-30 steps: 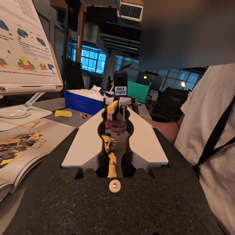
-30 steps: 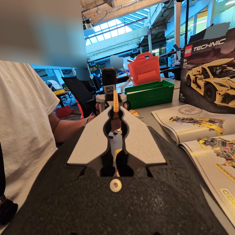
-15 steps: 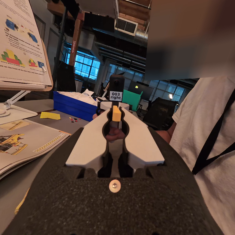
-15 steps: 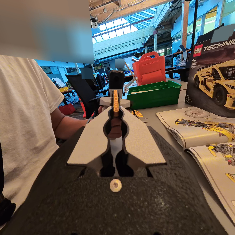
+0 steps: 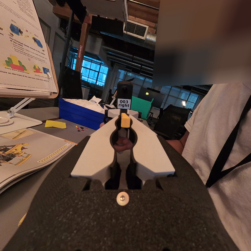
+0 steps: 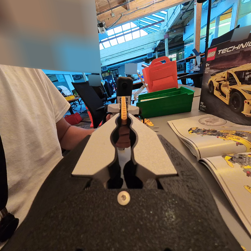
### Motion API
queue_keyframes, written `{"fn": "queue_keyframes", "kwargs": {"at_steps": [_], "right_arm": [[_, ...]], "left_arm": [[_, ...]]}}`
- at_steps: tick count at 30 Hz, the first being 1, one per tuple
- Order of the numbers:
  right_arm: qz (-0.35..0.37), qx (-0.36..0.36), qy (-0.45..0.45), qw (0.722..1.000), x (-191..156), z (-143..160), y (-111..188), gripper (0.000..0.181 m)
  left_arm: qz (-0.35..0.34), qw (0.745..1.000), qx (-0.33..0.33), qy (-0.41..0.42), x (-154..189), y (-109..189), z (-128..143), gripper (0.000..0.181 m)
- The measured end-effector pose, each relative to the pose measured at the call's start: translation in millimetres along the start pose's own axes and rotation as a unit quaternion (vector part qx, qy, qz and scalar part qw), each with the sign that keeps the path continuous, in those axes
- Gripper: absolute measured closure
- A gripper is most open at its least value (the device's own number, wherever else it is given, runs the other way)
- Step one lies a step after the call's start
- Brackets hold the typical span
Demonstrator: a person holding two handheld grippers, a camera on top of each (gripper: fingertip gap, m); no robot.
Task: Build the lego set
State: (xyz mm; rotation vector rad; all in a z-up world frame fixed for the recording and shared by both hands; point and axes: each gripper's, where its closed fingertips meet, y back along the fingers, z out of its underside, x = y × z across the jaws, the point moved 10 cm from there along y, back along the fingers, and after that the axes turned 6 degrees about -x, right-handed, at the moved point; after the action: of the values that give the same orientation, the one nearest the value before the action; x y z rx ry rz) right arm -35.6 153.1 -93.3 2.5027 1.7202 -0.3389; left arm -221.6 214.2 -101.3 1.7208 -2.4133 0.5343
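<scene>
Left wrist view puts my left gripper (image 5: 125,122) at the centre of the frame, its two pale fingers (image 5: 100,148) drawn almost together on a yellow lego piece (image 5: 125,120) pinched at their tips; from here I see that piece end-on, as a smooth yellow block. Straight beyond it, facing me, is my right gripper (image 5: 122,113), and I cannot tell from this view alone whether it grips the same piece. Right wrist view shows my right gripper (image 6: 123,119) in the middle of the frame, fingers (image 6: 149,148) nearly closed, with a yellow holed beam (image 6: 123,110) standing upright between the tips; the beam also runs up between the tips of my left gripper (image 6: 123,108) just behind, so both appear to clamp it, held up above the table. At the left of the left wrist view an open instruction booklet (image 5: 29,153) lies on the grey table (image 5: 70,131), with a blue bin (image 5: 80,114) and a yellow slip (image 5: 55,124) farther back. On the right of the right wrist view sit a green bin (image 6: 165,104), an orange case (image 6: 160,76) and the set's box (image 6: 228,86), which stands upright.
</scene>
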Motion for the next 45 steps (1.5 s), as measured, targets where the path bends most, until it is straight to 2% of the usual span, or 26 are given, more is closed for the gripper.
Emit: {"fn": "queue_keyframes", "kwargs": {"at_steps": [9, 23, 28, 30, 32, 33, 35, 37, 39, 41, 45], "right_arm": [[-0.012, 0.008, -0.007, 1.0, -1.3, 1.8, -1.0, 0.176], [-0.027, 0.063, -0.022, 0.997, -1.9, 4.9, -7.5, 0.176], [-0.027, 0.063, -0.024, 0.997, -1.5, 4.6, -7.7, 0.176], [-0.015, 0.028, -0.018, 0.999, -1.7, 0.9, -2.1, 0.176], [0.035, 0.016, -0.005, 0.999, -4.3, -16.9, 23.0, 0.166], [0.071, -0.012, -0.005, 0.997, -10.1, -24.8, 38.6, 0.166], [0.128, -0.126, 0.021, 0.983, -32.6, -22.7, 62.7, 0.166], [0.179, -0.241, 0.023, 0.954, -55.1, 1.7, 78.5, 0.16], [0.192, -0.318, -0.015, 0.928, -75.1, 33.4, 89.7, 0.159], [0.205, -0.357, -0.043, 0.91, -91.0, 60.9, 101.7, 0.16], [0.264, -0.396, -0.014, 0.879, -105.0, 96.9, 110.9, 0.165]], "left_arm": [[-0.002, 1.0, -0.014, -0.026, 3.8, 1.2, -2.0, 0.174], [0.004, 1.0, 0.019, -0.009, 6.1, 2.8, -6.1, 0.175], [-0.005, 1.0, 0.012, -0.021, 7.0, 3.0, -6.7, 0.175], [-0.017, 0.999, -0.011, -0.038, 6.8, 3.3, -6.2, 0.175], [-0.041, 0.997, -0.03, -0.052, 5.1, 5.3, -5.9, 0.174], [-0.055, 0.996, -0.042, -0.053, 3.1, 6.2, -5.2, 0.174], [-0.078, 0.993, -0.065, -0.056, 0.5, 6.5, -3.1, 0.174], [-0.081, 0.992, -0.08, -0.052, -0.6, 4.1, -0.7, 0.174], [-0.079, 0.991, -0.099, -0.045, -1.4, 0.4, 3.3, 0.174], [-0.074, 0.99, -0.114, -0.047, -0.1, -3.6, 6.7, 0.174], [-0.071, 0.986, -0.141, -0.054, 2.3, -9.9, 12.1, 0.174]]}}
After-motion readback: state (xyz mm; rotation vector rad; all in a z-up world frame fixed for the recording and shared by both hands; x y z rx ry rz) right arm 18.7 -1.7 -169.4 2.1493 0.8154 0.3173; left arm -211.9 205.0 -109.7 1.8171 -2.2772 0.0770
